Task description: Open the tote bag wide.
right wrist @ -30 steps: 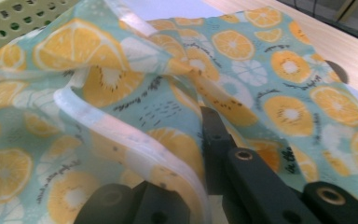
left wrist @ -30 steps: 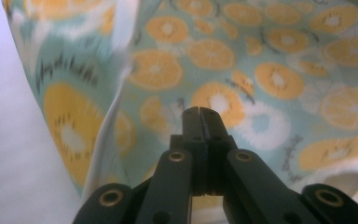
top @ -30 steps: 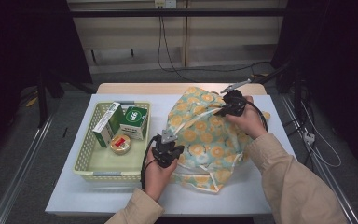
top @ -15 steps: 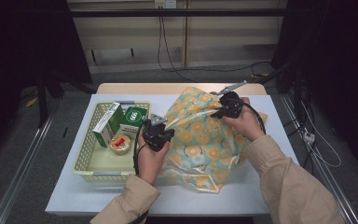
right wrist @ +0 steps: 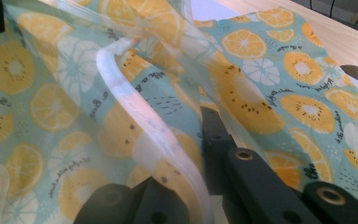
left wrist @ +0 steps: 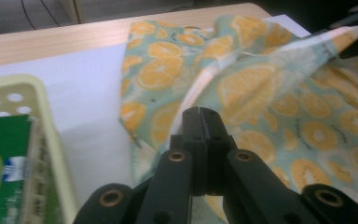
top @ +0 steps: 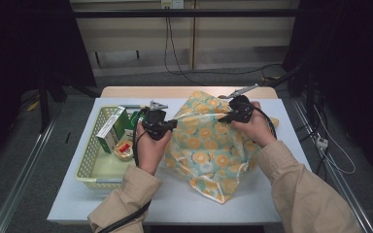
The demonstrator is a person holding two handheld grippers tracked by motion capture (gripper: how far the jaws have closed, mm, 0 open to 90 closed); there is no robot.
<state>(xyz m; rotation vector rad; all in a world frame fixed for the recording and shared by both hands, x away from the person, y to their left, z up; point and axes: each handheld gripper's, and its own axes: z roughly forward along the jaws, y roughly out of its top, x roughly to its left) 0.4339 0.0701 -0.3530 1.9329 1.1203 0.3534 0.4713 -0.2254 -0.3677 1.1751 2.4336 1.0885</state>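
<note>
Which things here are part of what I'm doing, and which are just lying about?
In the job:
- fruit-print bag
- left gripper, shut on the bag's edge
- right gripper, shut on the bag

Lying about:
- yellow basket
- green-and-white carton
- small round tub

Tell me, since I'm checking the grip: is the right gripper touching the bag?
Touching. In the right gripper view, the right gripper has its jaws closed on the bag, with the fabric and its pale handle draped over them.
</note>
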